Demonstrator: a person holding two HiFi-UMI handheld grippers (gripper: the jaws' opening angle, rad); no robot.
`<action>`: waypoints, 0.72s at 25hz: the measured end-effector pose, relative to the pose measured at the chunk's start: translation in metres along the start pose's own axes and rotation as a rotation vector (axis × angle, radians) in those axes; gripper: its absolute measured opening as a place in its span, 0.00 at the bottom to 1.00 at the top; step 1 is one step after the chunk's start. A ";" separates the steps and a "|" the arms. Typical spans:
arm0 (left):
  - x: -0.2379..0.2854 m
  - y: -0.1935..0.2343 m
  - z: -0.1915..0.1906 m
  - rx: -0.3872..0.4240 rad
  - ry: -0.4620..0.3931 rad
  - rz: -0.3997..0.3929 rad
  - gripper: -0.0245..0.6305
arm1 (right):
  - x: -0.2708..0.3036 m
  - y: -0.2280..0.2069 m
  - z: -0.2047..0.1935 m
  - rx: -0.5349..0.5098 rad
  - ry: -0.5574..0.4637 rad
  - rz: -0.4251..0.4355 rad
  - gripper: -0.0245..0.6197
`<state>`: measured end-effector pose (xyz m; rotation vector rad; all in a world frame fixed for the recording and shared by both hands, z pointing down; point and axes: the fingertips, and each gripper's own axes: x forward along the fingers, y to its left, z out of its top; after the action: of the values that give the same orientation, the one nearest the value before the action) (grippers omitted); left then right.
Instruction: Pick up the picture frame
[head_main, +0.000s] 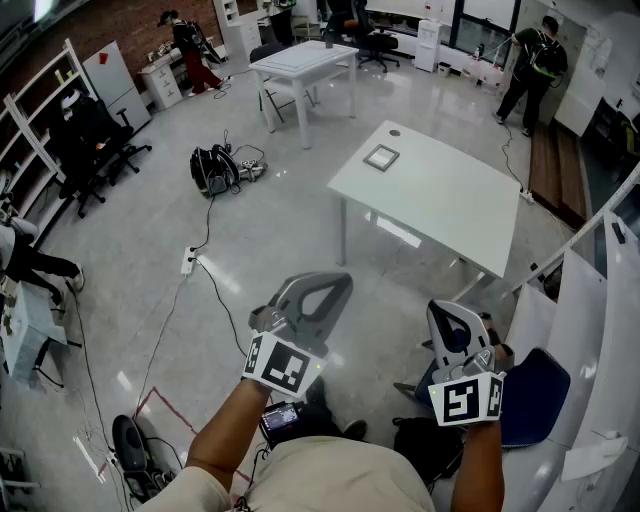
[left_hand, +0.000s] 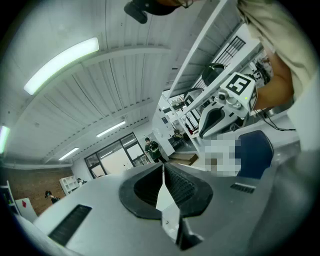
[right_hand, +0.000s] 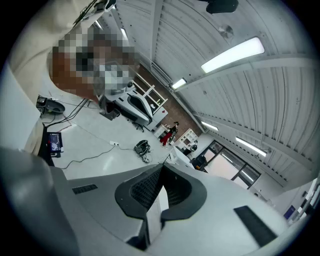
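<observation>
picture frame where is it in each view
Head view: picture frame lies flat on the white table, near its far corner.
Left gripper view: not in it.
Right gripper view: not visible.
Shared landmark: black backpack on the floor, in head and right gripper views.

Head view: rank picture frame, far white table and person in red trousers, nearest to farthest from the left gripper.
From the left gripper:
1. picture frame, on the near table, ahead and slightly right.
2. far white table, further ahead, slightly left.
3. person in red trousers, back left, by the cabinet.
</observation>
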<state>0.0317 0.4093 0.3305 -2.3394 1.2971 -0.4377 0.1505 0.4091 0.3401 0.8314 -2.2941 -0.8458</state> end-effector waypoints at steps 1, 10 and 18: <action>0.000 0.000 0.000 0.000 0.000 0.000 0.07 | 0.000 0.000 0.000 0.001 0.000 0.000 0.08; 0.000 0.001 0.000 0.000 -0.003 0.001 0.07 | -0.001 -0.001 0.002 0.036 -0.018 -0.004 0.08; -0.001 0.005 0.000 0.000 -0.006 -0.003 0.07 | 0.003 0.003 0.007 0.028 -0.020 -0.005 0.08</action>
<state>0.0274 0.4081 0.3283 -2.3413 1.2911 -0.4307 0.1430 0.4115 0.3381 0.8453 -2.3272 -0.8293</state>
